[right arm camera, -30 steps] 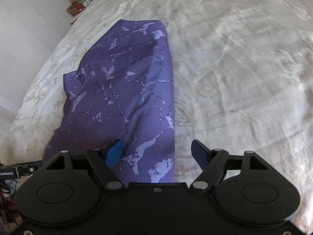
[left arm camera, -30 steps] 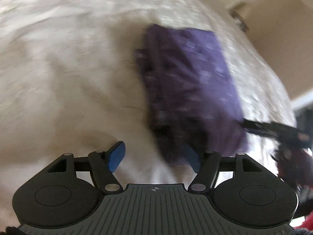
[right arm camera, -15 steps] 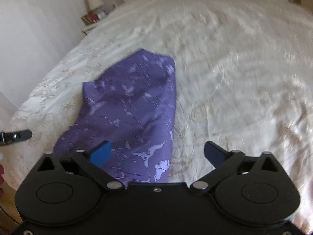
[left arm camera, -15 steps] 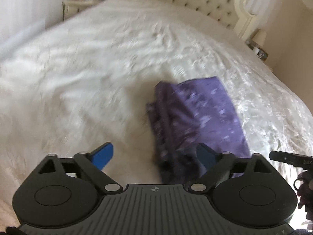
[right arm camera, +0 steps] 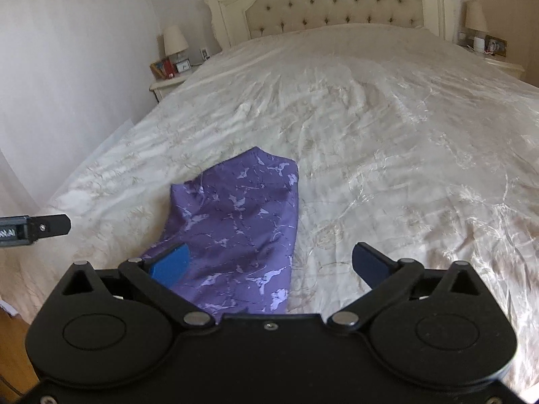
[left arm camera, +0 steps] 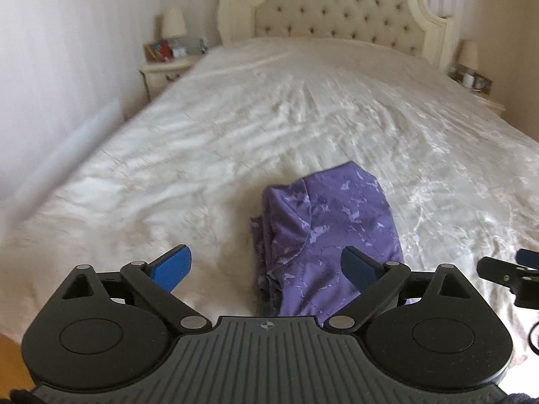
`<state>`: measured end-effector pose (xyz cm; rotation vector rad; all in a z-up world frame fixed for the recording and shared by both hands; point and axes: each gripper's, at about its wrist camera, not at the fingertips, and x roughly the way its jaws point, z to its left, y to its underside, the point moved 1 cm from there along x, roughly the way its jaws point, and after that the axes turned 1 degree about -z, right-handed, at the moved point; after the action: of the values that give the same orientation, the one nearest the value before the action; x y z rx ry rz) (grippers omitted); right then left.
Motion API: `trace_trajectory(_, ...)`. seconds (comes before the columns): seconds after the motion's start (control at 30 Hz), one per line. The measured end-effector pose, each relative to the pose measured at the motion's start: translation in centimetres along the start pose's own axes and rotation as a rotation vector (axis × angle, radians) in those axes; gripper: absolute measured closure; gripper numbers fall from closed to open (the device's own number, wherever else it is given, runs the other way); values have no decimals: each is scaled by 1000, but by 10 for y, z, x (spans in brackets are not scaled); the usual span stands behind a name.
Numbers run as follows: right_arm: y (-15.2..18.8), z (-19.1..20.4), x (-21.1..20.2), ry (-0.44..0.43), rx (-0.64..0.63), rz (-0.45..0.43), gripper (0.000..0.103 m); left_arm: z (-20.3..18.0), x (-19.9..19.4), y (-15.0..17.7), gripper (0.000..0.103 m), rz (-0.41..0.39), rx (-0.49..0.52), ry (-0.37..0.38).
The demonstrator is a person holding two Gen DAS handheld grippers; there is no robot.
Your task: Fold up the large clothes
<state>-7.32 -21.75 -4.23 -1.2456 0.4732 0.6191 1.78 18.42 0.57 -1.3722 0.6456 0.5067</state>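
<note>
1. Now the left gripper (left arm camera: 266, 266) stands with its jaws spread wide, and nothing is between the blue pads (left arm camera: 171, 267); it hangs above the bed and looks down at it at a slant.
2. Likewise the right gripper (right arm camera: 269, 264) has its jaws wide apart and holds nothing; its left pad (right arm camera: 170, 264) shows in front of the cloth but I cannot tell any contact.
3. Between and beyond the fingers lies the purple garment (left arm camera: 323, 235), folded into a narrow packet with a pale marbled pattern. In the left view its layered edges show on the left side of the packet.
4. From the right view the same garment (right arm camera: 242, 225) lies flat, with a straight right edge and one corner pointing away toward the headboard.
5. It rests on the cream bedspread (right arm camera: 387, 134), near the foot of the bed and toward its left side.
6. Farther away stands the tufted headboard (right arm camera: 340, 3).
7. On each side of it is a nightstand with a lamp (right arm camera: 175, 42), and the left one carries also some small items.
</note>
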Motion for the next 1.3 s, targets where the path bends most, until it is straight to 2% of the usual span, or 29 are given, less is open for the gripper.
trace_trajectory(0.13,3,4,-15,57,4,24,1,-18,-15,7,7,-2,39,-59)
trace_trajectory(0.27,10,10,-22,133,-28,64,1,-27,-17,19,8,61,46,-77)
trace_trajectory(0.47,21,9,-29,95,-36,112,1,-27,-7,39,13,212,-4,-36)
trace_trajectory(0.6,28,10,-33,93,-46,129,1,-27,-5,51,14,265,-34,-33)
trace_trajectory(0.8,37,10,-33,92,-46,153,1,-31,-8,61,14,286,-21,-42)
trace_trajectory(1.3,44,14,-26,82,-39,182,1,-30,-10,61,14,293,-1,-52)
